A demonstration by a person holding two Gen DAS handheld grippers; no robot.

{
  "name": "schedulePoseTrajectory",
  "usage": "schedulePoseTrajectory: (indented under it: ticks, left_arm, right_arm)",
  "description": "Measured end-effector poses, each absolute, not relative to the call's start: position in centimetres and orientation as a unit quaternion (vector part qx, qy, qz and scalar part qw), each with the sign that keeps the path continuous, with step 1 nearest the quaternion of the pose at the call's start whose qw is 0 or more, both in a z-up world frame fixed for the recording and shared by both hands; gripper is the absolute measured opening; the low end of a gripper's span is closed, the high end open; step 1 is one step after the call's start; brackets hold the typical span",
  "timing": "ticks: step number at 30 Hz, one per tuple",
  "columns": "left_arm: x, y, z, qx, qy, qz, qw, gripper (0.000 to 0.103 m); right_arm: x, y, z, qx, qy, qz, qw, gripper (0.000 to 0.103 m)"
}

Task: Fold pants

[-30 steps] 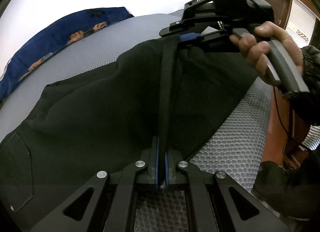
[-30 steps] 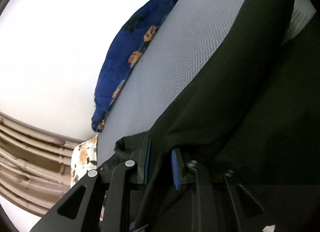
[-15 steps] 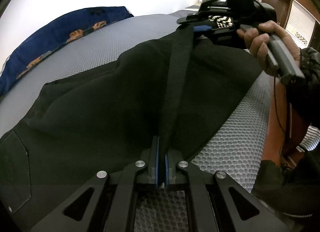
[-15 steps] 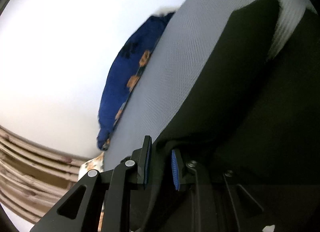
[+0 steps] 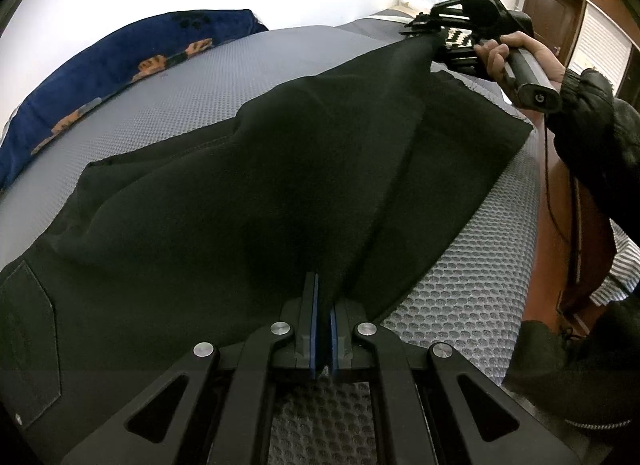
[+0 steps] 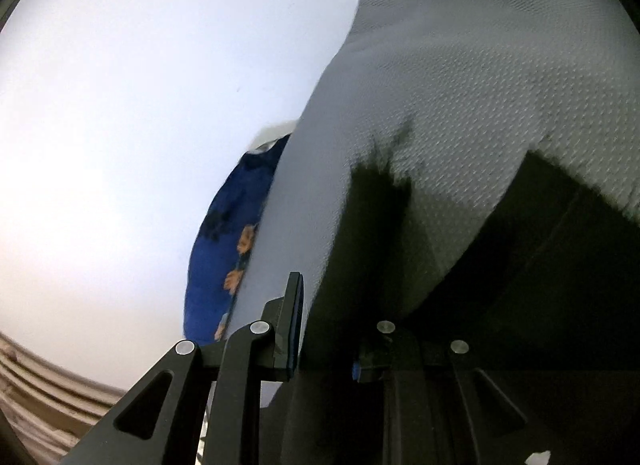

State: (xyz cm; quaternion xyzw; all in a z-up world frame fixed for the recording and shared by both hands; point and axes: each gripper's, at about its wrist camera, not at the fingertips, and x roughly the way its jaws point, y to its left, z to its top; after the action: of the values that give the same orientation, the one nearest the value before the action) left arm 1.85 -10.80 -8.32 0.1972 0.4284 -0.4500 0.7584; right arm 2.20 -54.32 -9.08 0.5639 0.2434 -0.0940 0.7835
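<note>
Black pants point(image 5: 224, 201) lie spread on a grey textured mattress point(image 5: 472, 297). My left gripper point(image 5: 323, 305) is shut on a fold of the pants at the near edge. My right gripper point(image 5: 430, 39) shows at the far right in the left wrist view, held by a hand, shut on the pant end and holding it lifted off the mattress. In the right wrist view my right gripper point(image 6: 326, 325) has black pants cloth point(image 6: 500, 273) between and over its fingers; the right finger is mostly hidden by cloth.
A blue floral pillow point(image 5: 120, 65) lies along the far left edge of the mattress, by a white wall. It also shows in the right wrist view point(image 6: 224, 249). The mattress's right edge drops to a brown wooden floor point(image 5: 576, 233). A door is at far right.
My right gripper has moved farther away and to the right with the pant end, stretching the cloth out between the two grippers. My left gripper has stayed in place.
</note>
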Motion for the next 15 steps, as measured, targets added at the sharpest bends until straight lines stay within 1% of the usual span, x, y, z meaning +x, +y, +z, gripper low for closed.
schedulePoseTrajectory:
  ticks: [1,7,11,15]
  left_arm:
    - [1.9,-10.8,-8.3,0.196,0.429,-0.45,0.758,0.005]
    - [1.7,-10.8,-8.3,0.201,0.427,-0.447,0.759,0.005]
    - [1.6,-10.8,-8.4,0.202,0.428,-0.445,0.76,0.005]
    - [1.5,-10.9,-8.3,0.205,0.428,-0.443,0.761,0.006]
  right_arm:
    - [2.0,-54.7,-9.2,0.562,0.25,-0.098,0.782,0.016]
    - [-0.1,-55.6,-9.8,0.568,0.274,-0.104,0.769,0.017]
    - [-1.9,-55.8,-9.3,0.579,0.262,-0.088,0.767,0.019]
    - [-3.6,-56.3,-8.8,0.584,0.242,-0.068,0.772,0.019]
